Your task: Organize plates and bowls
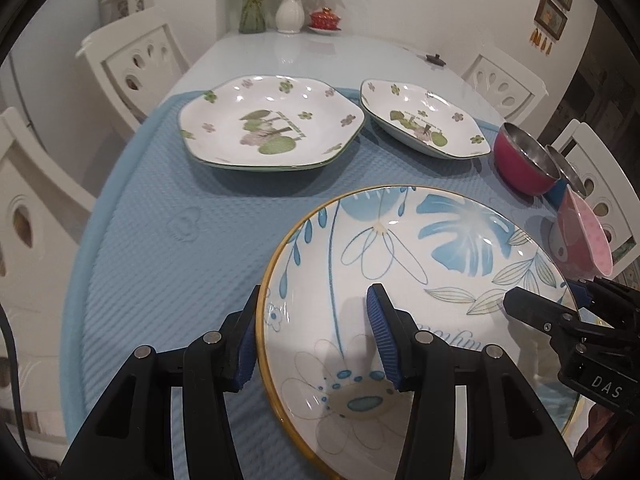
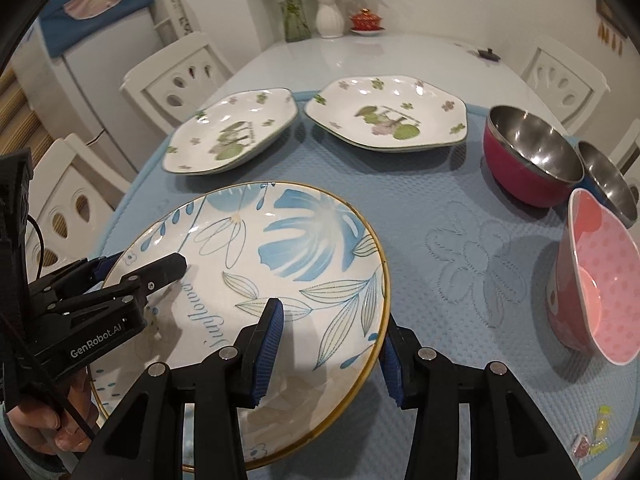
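Note:
A round blue-leaf plate with a gold rim [image 1: 420, 264] [image 2: 280, 248] is tilted above the blue mat, over another like plate [image 2: 120, 396]. My left gripper [image 1: 316, 340] straddles its left rim, one finger inside, one outside. My right gripper [image 2: 332, 344] straddles its right rim the same way. Both jaws look closed on the rim. Two green-flower plates [image 1: 268, 120] [image 1: 424, 120] lie behind, also in the right wrist view [image 2: 236, 136] [image 2: 388, 116]. A magenta steel bowl [image 2: 532, 156], a blue steel bowl [image 2: 608, 184] and a pink bowl [image 2: 596, 276] stand at the right.
The blue mat [image 2: 460, 264] covers the near end of a white table [image 1: 304, 56]. White chairs [image 1: 132, 60] stand around it. Vases with flowers [image 1: 288, 12] and a red lidded cup [image 1: 326, 18] stand at the far end. Wrapped candies [image 2: 592, 436] lie at the mat's near right.

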Motion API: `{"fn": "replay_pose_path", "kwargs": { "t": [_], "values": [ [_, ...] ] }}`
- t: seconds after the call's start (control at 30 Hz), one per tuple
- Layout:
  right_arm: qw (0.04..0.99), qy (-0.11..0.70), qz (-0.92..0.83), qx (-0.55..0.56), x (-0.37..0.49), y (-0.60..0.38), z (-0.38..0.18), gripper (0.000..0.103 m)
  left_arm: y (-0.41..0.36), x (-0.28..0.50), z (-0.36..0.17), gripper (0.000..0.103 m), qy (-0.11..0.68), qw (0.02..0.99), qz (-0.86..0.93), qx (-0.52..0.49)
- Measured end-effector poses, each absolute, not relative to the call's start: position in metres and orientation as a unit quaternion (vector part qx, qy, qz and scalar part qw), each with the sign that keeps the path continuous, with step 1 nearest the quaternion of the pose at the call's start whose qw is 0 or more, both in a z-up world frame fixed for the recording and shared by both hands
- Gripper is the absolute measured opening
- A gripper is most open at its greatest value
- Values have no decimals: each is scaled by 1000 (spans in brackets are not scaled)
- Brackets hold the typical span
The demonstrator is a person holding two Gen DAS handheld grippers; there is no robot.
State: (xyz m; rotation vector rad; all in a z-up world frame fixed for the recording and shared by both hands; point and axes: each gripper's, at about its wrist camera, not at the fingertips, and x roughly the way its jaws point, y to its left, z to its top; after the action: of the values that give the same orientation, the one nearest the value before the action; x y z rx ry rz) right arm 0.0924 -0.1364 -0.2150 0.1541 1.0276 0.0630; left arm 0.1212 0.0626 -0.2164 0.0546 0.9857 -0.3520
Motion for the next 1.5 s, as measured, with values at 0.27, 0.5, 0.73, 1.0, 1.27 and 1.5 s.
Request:
{"fn": "replay_pose_path", "kwargs": {
  "t": [0.27, 0.5, 0.73, 1.0, 1.27, 1.5],
  "values": [
    [880, 467, 58, 60, 62, -107, -187, 44, 91, 88, -187, 47, 445, 883, -145, 19],
    [882, 462, 83, 46, 46, -73, -181, 44, 120, 68, -179, 47, 434, 893, -116, 25],
    [867, 488, 89, 44, 52, -57, -213, 44, 132, 73, -210, 46, 454, 885, -102, 19],
    [851, 517, 76, 48, 57, -61, -240, 44, 125, 78, -233, 46, 477, 872, -107, 29],
    [839, 537, 78, 40, 53, -64, -247, 44, 121, 76, -234, 46, 473, 872, -109, 64],
    [838, 539, 78, 25, 46, -75, -232, 44, 125, 77, -225, 48, 473, 871, -107, 84]
  ]
}}
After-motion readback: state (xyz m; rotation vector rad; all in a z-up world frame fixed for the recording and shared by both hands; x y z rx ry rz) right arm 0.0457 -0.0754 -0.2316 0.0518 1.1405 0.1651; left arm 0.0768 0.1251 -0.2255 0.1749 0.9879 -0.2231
